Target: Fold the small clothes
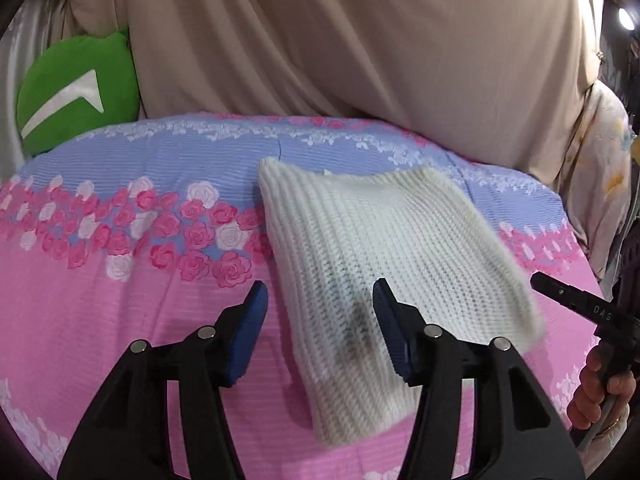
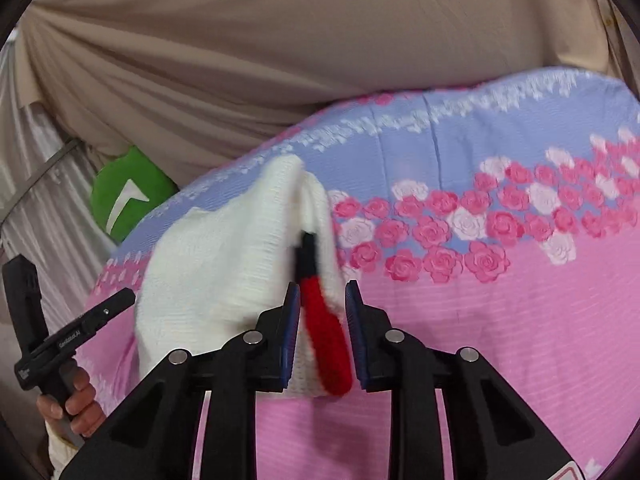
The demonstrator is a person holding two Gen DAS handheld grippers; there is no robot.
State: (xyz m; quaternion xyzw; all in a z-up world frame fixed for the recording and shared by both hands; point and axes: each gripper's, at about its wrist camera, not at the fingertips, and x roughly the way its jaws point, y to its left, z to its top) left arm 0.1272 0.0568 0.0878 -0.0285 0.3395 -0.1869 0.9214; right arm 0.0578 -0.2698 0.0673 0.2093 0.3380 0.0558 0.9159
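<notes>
A white ribbed knit garment with a red-and-black trim lies folded flat just ahead of the left gripper's fingertips, its trimmed edge between the right gripper's blue pads.

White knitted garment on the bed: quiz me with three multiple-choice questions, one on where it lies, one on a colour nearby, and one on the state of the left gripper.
1. Where does the white knitted garment lie?
A. On the floral bedsheet
B. On a wooden chair
C. On the floor

2. What colour is the cushion at the bed's far edge?
A. Yellow
B. Green
C. Black

3. What state is the left gripper in?
A. Shut on the garment
B. Shut on the cushion
C. Open, gripping nothing

Answers:
1 A, as the pink and blue rose-printed sheet shows all around the garment.
2 B, as the cushion is bright green with a white mark.
3 C, as its blue pads stand wide apart above the fabric.
</notes>
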